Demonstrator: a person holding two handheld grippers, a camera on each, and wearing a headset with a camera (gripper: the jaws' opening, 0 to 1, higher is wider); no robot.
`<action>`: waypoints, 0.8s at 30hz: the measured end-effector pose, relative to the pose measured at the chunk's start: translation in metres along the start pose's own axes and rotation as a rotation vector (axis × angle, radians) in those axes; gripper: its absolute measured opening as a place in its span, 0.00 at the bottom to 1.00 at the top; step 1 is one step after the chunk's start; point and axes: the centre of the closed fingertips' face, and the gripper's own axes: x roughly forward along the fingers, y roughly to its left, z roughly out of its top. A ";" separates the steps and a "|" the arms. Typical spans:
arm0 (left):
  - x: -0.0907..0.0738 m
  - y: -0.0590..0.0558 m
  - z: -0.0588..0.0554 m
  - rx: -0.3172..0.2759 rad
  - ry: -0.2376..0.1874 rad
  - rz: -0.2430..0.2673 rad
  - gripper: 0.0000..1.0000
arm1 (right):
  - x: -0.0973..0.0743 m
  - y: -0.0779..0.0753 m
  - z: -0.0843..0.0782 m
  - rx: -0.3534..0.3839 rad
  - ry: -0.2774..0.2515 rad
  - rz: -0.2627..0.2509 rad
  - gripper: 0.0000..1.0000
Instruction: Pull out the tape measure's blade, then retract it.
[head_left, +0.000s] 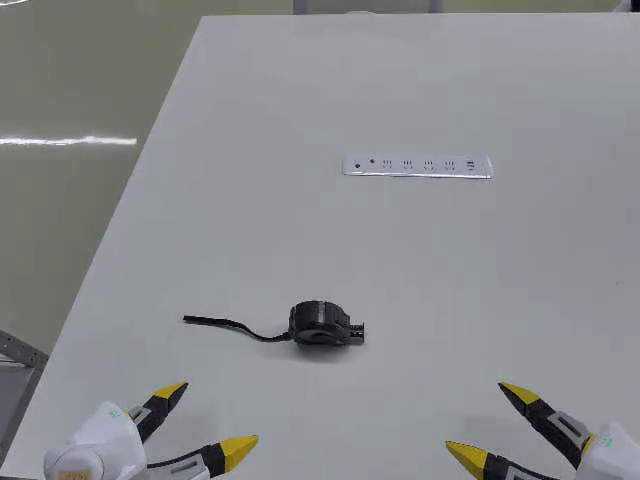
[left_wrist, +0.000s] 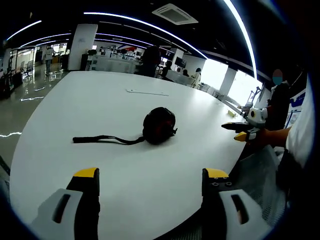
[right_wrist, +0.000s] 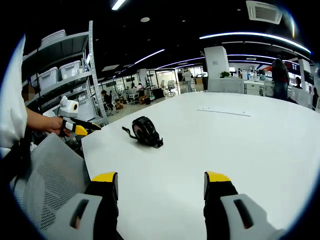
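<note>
1. White table (head_left: 300, 120): bears every item.
2. Power strip (head_left: 417, 166): flat on the far side, well apart from the tape measure.
3. Left gripper (head_left: 210, 417), right gripper (head_left: 488, 421): jaws spread, empty, at the near edge.
4. Tape measure (head_left: 320, 323): on the table beyond both grippers, untouched.
5. Strap (head_left: 225, 324): trails left from it.

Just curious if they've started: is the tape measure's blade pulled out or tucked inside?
Inside. The tape measure shows no blade extended; only its black strap trails out sideways.
</note>
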 end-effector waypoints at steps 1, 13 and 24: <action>-0.001 0.000 0.000 -0.002 -0.003 0.003 0.83 | -0.001 0.000 -0.002 -0.003 0.006 -0.004 0.70; -0.001 -0.002 -0.005 -0.006 0.003 0.003 0.84 | -0.006 0.003 -0.005 0.000 0.004 -0.004 0.73; -0.001 -0.004 -0.004 -0.005 -0.001 -0.005 0.84 | -0.008 0.004 -0.004 0.009 -0.004 -0.010 0.74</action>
